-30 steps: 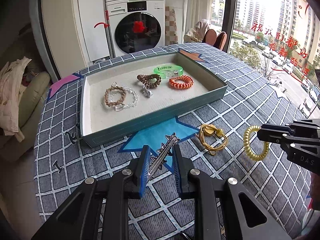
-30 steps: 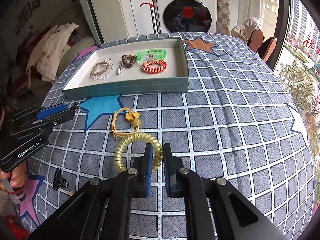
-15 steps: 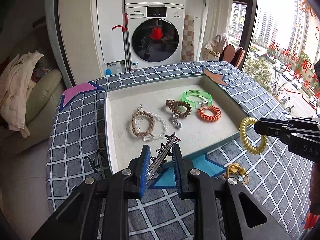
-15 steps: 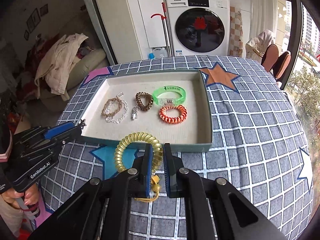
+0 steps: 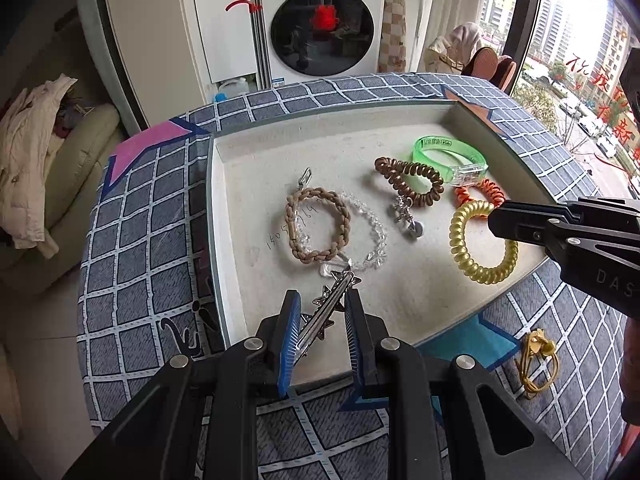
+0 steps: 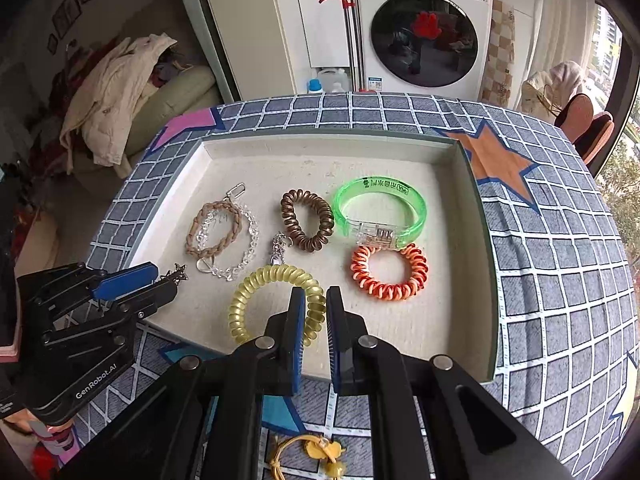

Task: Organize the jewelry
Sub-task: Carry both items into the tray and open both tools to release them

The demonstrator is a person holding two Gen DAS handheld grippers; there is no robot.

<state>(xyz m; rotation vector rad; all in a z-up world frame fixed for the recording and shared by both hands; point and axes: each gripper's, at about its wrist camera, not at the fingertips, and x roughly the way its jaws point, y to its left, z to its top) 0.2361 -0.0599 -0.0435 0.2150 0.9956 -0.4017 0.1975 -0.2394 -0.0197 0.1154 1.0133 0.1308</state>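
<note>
Left hand-held gripper (image 5: 322,320), with spiked silver metal bracelet (image 5: 328,312) clamped, carried from above blue star on counter (image 5: 152,240) to above shallow beige-lined tray (image 5: 400,292). Right hand-held gripper (image 6: 316,320), with translucent yellow spiral coil bracelet (image 6: 256,300) pinched, brought from counter to over tray, near orange coil bracelet (image 6: 390,272).

pretty lived-in room tbh: white front-load washing machine (image 6: 424,36) against the back wall with a red-handled mop (image 6: 352,28) beside it, a cream sofa (image 5: 80,140) piled with clothes on the left, and a big window (image 5: 580,60) letting in daylight over apartment blocks.
</note>
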